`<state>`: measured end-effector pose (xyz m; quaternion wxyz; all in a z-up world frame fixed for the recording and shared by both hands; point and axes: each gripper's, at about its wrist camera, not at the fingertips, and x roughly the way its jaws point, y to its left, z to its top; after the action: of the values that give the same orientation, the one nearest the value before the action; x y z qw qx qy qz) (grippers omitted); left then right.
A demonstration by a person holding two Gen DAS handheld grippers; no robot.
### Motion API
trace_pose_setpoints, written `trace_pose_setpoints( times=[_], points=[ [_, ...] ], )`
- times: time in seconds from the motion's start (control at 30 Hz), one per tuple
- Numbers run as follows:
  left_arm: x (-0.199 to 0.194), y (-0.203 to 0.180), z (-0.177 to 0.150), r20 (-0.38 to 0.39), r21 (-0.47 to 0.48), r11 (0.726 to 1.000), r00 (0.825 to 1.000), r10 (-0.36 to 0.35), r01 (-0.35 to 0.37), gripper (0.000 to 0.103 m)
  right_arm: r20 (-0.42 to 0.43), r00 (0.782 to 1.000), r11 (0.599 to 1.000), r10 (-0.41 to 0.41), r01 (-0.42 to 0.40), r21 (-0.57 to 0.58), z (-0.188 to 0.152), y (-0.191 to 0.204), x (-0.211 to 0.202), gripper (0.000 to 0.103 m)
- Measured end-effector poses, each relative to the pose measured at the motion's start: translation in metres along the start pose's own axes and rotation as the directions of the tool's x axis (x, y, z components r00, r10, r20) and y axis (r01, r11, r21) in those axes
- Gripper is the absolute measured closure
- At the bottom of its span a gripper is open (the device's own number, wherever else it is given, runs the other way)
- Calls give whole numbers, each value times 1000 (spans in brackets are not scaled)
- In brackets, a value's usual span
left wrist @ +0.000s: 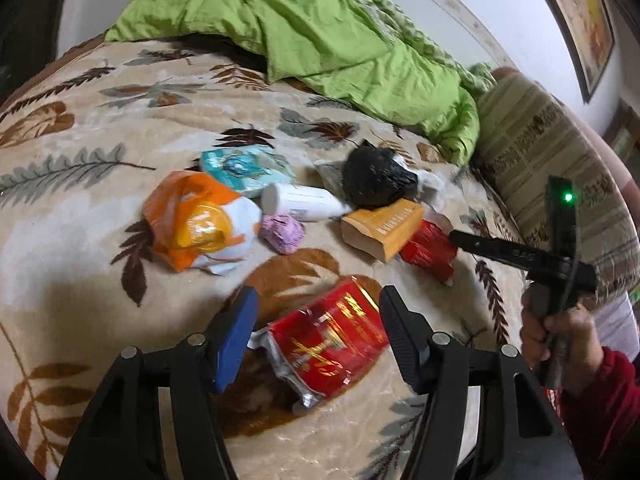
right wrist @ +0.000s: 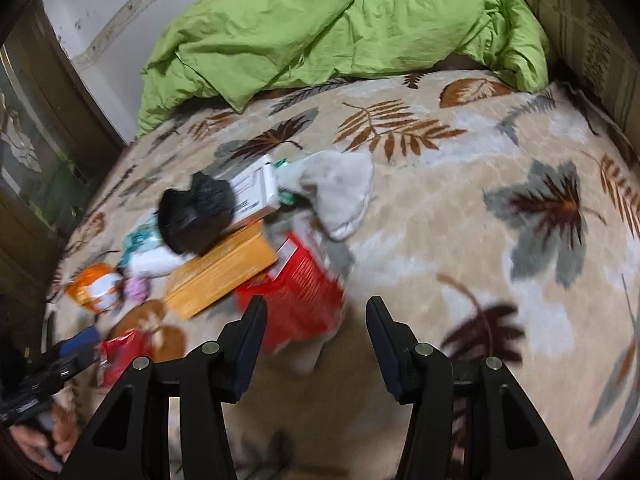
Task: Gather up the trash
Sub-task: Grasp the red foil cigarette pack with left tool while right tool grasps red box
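Trash lies in a pile on a leaf-patterned bed blanket (left wrist: 80, 208). My left gripper (left wrist: 318, 316) is open, its fingers on either side of a red and gold foil packet (left wrist: 326, 342). Behind it lie an orange and white bag (left wrist: 196, 224), a teal packet (left wrist: 244, 168), a white bottle (left wrist: 300, 202), a pink wad (left wrist: 282, 234), a black bag (left wrist: 374, 178), a yellow box (left wrist: 386, 226) and a red box (left wrist: 430, 248). My right gripper (right wrist: 316, 320) is open, just in front of the red box (right wrist: 296, 292). The yellow box (right wrist: 220, 276), black bag (right wrist: 196, 212) and a grey cloth (right wrist: 340, 196) lie beyond.
A crumpled green duvet (left wrist: 304, 28) lies at the back of the bed. A striped pillow (left wrist: 544, 168) is at the right. The right gripper tool (left wrist: 520, 254) shows in the left wrist view, held in a hand. A dark wooden cabinet (right wrist: 36, 160) stands left of the bed.
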<state>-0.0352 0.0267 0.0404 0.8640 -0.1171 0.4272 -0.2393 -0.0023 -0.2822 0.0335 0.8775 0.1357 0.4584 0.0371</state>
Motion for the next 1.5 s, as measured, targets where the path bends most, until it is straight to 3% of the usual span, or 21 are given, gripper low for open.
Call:
trace_pose_setpoints(
  times=[0.1, 0.2, 0.3, 0.6, 0.8, 0.93, 1.1, 1.27, 1.5],
  points=[
    [3, 7, 2, -2, -42, 999, 1000, -12, 12, 38, -21, 1000, 1000, -8, 9, 7, 7, -3, 19, 52],
    [11, 10, 2, -34, -54, 998, 999, -22, 20, 37, -47, 999, 999, 14, -12, 35, 5, -3, 29, 84],
    [16, 5, -2, -77, -46, 997, 995, -57, 54, 37, -26, 997, 995, 73, -71, 75, -3, -1, 20, 96],
    [14, -27, -21, -143, 78, 989, 983, -112, 124, 37, 51, 993, 976, 108, -116, 184, -49, 18, -35, 98],
    [10, -49, -26, -64, 218, 976, 997, 31, -16, 24, 134, 987, 972, 90, -117, 204, -68, 32, -61, 98],
    [20, -59, -27, -68, 282, 957, 994, 84, -62, 24, 207, 976, 982, 66, -100, 158, -73, 45, -78, 98],
    [36, -55, -28, -95, 291, 946, 980, 173, -139, 24, 213, 975, 981, 65, -102, 167, -73, 43, -77, 98],
    [42, -49, -29, -103, 267, 951, 977, 188, -155, 24, 220, 973, 981, 64, -102, 165, -73, 45, -77, 98],
    [50, -60, -36, -87, 339, 918, 965, 249, -206, 20, 223, 973, 981, 62, -100, 164, -73, 46, -78, 98]
  ],
)
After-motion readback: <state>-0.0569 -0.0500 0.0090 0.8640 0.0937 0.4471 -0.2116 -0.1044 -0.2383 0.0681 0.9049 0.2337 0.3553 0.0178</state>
